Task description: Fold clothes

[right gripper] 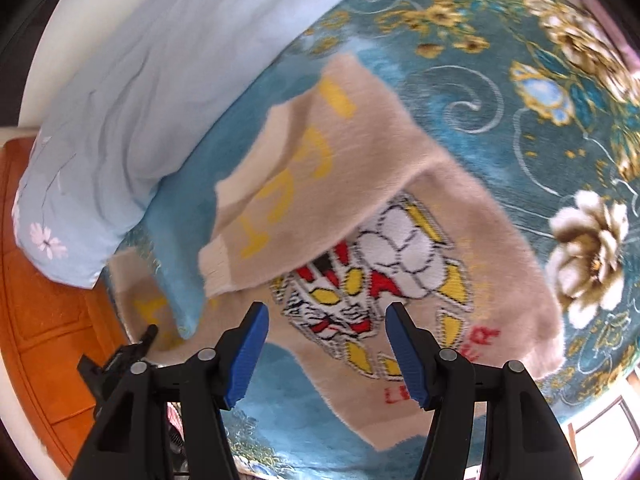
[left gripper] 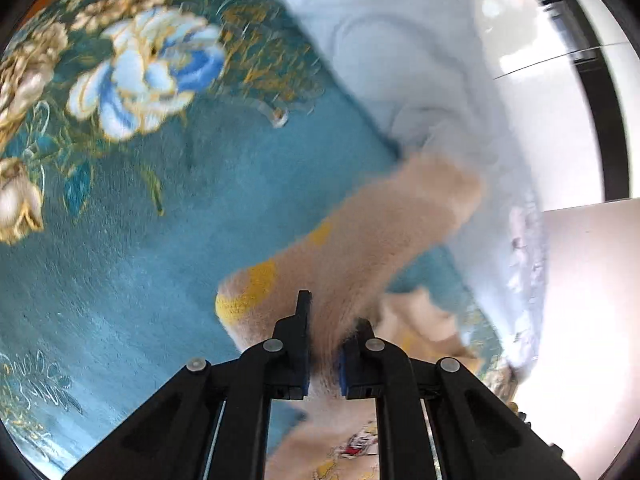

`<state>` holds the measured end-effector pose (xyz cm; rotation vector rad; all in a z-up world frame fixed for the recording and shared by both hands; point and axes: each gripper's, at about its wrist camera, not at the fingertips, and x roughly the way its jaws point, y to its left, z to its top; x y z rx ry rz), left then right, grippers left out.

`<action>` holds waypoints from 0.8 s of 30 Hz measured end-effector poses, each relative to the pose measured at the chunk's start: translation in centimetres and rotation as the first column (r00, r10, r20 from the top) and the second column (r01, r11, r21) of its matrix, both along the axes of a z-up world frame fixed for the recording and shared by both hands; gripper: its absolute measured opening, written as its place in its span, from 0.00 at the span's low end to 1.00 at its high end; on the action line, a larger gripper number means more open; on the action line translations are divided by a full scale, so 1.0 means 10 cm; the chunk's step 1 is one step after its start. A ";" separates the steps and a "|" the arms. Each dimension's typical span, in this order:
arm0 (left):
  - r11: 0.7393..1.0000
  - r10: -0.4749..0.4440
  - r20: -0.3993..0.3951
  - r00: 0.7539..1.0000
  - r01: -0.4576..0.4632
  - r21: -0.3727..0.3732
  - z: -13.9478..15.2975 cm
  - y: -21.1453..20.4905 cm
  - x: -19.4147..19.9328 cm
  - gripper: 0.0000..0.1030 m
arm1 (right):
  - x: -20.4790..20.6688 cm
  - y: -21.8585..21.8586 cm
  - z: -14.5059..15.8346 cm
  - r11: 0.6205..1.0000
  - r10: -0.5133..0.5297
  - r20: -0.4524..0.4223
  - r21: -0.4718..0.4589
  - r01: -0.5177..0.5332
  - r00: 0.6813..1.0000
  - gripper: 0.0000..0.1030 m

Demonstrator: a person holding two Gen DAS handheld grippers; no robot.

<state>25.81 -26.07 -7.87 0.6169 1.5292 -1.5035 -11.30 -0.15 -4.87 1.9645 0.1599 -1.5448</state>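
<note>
— So, how far along is the fold?

— Early, I'd judge. The sweater (right gripper: 400, 216) lies on the blanket (right gripper: 500, 128), front graphic up, body mostly flat. One sleeve (right gripper: 280, 184) is already laid across the chest, cuff pointing toward the pillow (right gripper: 120, 100). The other sleeve (left gripper: 380, 232) is the one I've got now, so that side isn't folded yet, and the body hasn't been doubled over at all (as far as these views show).

— What's the left gripper doing?

— My left gripper (left gripper: 324, 336) has its jaws nearly together, pinched on the sleeve. The knit bunches between the pads and runs up and away from the fingers toward the pillow's edge; the yellow-banded cuff hangs just beside the left finger. The picture is smeared, so I can't tell how much cloth is in the bite.

— And the right?

— My right gripper (right gripper: 326, 344) stands about half open with nothing in it. It hovers over the lower part of the graphic, the hem near its fingers, not touching that I can see.

— What's left, then?

— Lay this sleeve across the chest, then fold the body. The knit looks soft and fuzzy; I'd expect it to slip if the pinch is shallow.
</note>
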 end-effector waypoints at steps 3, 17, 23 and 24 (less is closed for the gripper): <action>0.997 -0.044 -0.010 0.999 0.044 -0.058 0.23 0.03 -0.12 0.09 | 0.08 -0.07 0.02 1.000 0.026 0.014 -0.018 -0.026 1.000 0.63; 0.892 -0.350 0.217 0.911 0.395 -0.221 0.91 0.55 -1.66 0.09 | -0.50 0.30 -0.04 0.997 0.011 0.054 -0.072 -0.007 0.998 0.63; 0.851 -0.484 0.241 0.841 0.517 -0.096 0.46 0.86 -2.42 0.09 | -1.03 0.82 -0.22 0.995 -0.094 0.067 -0.025 0.096 0.993 0.63; 0.849 -0.497 0.235 0.835 0.524 -0.068 0.36 0.91 -2.51 0.09 | -1.10 0.89 -0.24 0.994 -0.110 0.067 -0.019 0.112 0.992 0.63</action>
